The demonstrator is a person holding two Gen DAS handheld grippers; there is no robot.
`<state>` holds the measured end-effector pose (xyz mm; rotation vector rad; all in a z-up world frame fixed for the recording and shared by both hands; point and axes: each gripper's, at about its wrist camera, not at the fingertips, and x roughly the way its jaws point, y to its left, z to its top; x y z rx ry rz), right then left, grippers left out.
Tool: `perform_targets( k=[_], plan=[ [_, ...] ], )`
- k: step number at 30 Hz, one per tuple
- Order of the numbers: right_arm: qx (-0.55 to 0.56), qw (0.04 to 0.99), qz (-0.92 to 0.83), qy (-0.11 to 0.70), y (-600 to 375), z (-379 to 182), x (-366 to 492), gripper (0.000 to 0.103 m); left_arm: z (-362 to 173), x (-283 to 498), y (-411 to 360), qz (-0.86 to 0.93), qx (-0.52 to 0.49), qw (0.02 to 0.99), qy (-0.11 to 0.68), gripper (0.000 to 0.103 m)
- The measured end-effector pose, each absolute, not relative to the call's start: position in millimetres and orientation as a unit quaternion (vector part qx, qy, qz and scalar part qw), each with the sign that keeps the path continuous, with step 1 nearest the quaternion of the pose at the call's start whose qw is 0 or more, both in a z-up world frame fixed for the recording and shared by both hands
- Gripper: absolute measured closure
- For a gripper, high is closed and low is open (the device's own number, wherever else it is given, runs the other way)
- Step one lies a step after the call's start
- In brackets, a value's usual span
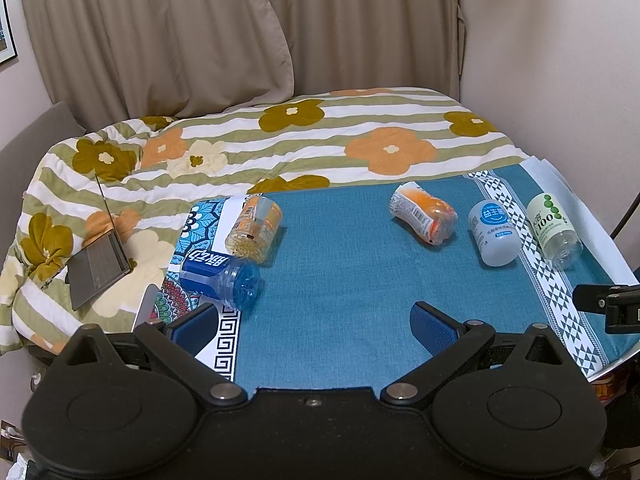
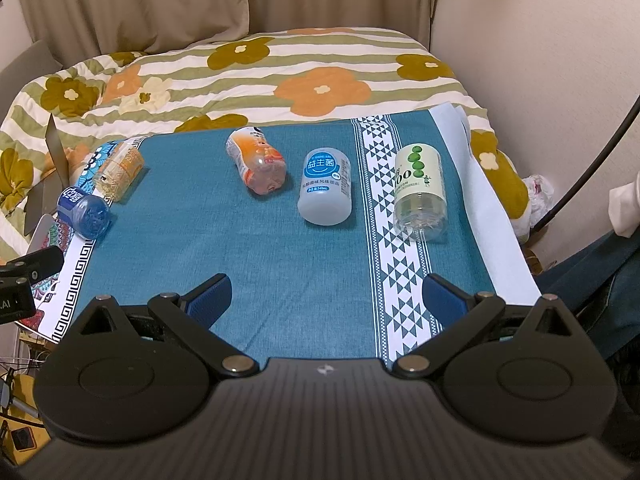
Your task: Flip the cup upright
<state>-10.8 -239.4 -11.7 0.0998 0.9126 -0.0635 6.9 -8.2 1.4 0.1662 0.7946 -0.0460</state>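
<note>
Currently, five plastic cut-bottle cups lie on their sides on the teal cloth-covered counter [image 2: 280, 280], none touching another. At the left edge are the blue transparent cup with white lettering [image 1: 220, 278] [image 2: 83, 210] and, just behind it, the clear cup with an orange label [image 1: 254, 227] [image 2: 119, 169]. Toward the right lie the orange-printed crinkled cup [image 1: 424, 213] [image 2: 258, 164], the white cup with a blue round logo [image 1: 493, 233] [image 2: 325, 186] and the clear cup with a pale green label [image 1: 553, 225] [image 2: 420, 192], the last resting on the white triangle-patterned band [image 2: 394, 240]. Behind the counter is a bed with a striped floral quilt [image 1: 280, 140]; an open grey laptop [image 1: 98, 268] sits on it at the left.

Each cup's long axis runs roughly front to back, with the closed base facing the cameras and the far end pointing toward the bed.

The left hand-held gripper [image 1: 316, 326] hovers above the near counter with its blue pads spread wide apart, holding and touching nothing. The right hand-held gripper [image 2: 326, 298] is likewise spread wide, empty, above the cloth in front of the white cup.
</note>
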Motion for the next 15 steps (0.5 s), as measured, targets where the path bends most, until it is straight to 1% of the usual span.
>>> perform_targets(
  k=[15],
  plan=[
    [0.048, 0.896, -0.030, 0.440, -240.6, -11.0, -10.7, 0.000, 2.1, 7.3, -7.6, -0.022, 0.081, 0.918, 0.387, 0.000]
  ],
)
